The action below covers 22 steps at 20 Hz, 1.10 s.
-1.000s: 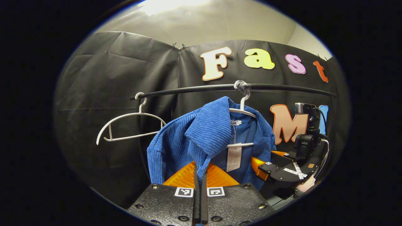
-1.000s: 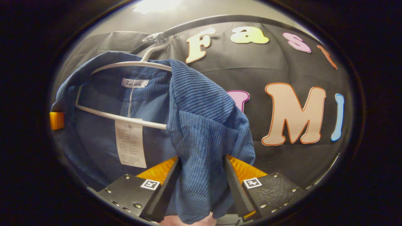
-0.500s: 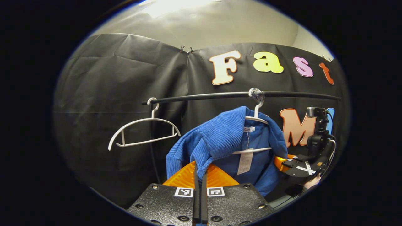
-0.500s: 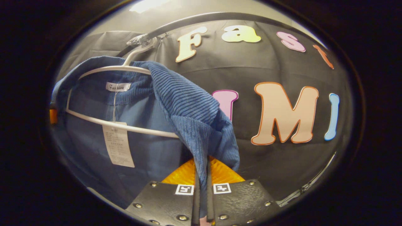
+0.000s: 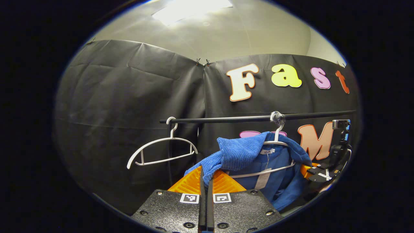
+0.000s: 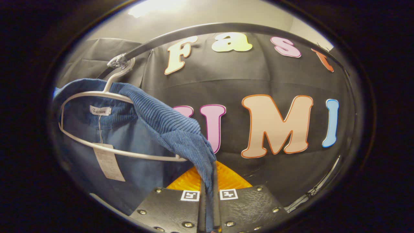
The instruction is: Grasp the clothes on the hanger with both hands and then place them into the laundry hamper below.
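A blue ribbed knit garment (image 5: pixel 245 152) hangs over a white hanger (image 5: pixel 275 166) on the black rail (image 5: pixel 226 119). In the left gripper view my left gripper (image 5: pixel 205 181) is shut on the garment's near shoulder, pulled out toward the camera. My right gripper (image 5: pixel 318 173) is seen at the garment's far side. In the right gripper view my right gripper (image 6: pixel 208 191) is shut on the other shoulder of the garment (image 6: pixel 168 126), stretched off the hanger (image 6: pixel 123 152). A paper tag (image 6: pixel 108 161) dangles from the collar.
A second white hanger (image 5: pixel 161 152) hangs bare on the left end of the rail, beside the rail's upright post (image 5: pixel 168 152). The rail (image 6: pixel 207 30) arcs overhead in the right gripper view.
My right gripper closed on the garment's shoulder. Both grippers have drawn back and down from the rail, stretching the shoulders off the hanger ends; the hanger tilts.
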Tool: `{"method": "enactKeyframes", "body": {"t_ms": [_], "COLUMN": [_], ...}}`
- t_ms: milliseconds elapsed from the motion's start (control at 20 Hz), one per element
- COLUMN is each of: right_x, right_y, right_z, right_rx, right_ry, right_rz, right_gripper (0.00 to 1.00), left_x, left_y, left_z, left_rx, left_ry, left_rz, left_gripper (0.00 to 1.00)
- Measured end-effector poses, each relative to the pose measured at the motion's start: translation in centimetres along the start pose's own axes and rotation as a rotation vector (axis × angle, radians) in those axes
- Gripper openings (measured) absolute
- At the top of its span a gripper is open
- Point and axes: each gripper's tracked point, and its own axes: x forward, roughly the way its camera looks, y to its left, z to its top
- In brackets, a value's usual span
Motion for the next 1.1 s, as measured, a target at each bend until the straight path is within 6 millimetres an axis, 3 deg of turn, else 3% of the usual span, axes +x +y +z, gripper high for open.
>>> {"method": "enactKeyframes", "body": {"t_ms": [250, 300, 400, 450, 500, 700, 1100], "right_x": [0.6, 0.6, 1.1, 1.3, 1.4, 2.5, 4.8], "right_y": [-1.4, -1.6, -1.8, -2.0, -2.2, -2.5, -2.4], "right_z": [2.2, 2.6, 3.2, 3.4, 3.8, 4.8, 6.1], "right_rx": [-0.025, -0.02, -0.01, -0.008, -0.012, -0.02, -0.011], "right_ry": [-0.066, -0.079, -0.09, -0.096, -0.107, -0.142, -0.183], "right_rz": [-0.041, -0.047, -0.051, -0.055, -0.061, -0.074, -0.07], "right_gripper": [0.09, 0.09, 0.08, 0.03, 0.08, 0.08, 0.08], "left_x": [0.9, 1.1, 1.6, 1.7, 1.9, 2.8, 5.4], "left_y": [1.3, 1.6, 2.0, 2.1, 2.3, 2.5, 3.2], "left_z": [1.3, 1.6, 2.1, 2.3, 2.7, 3.6, 3.3], "left_rx": [0.018, 0.018, 0.03, 0.04, 0.045, 0.05, 0.015], "left_ry": [-0.027, -0.035, -0.048, -0.054, -0.062, -0.088, -0.082], "left_rz": [0.018, 0.02, 0.022, 0.024, 0.023, 0.021, -0.008], "left_gripper": [0.0, 0.04, 0.0, 0.01, 0.01, 0.01, 0.01]}}
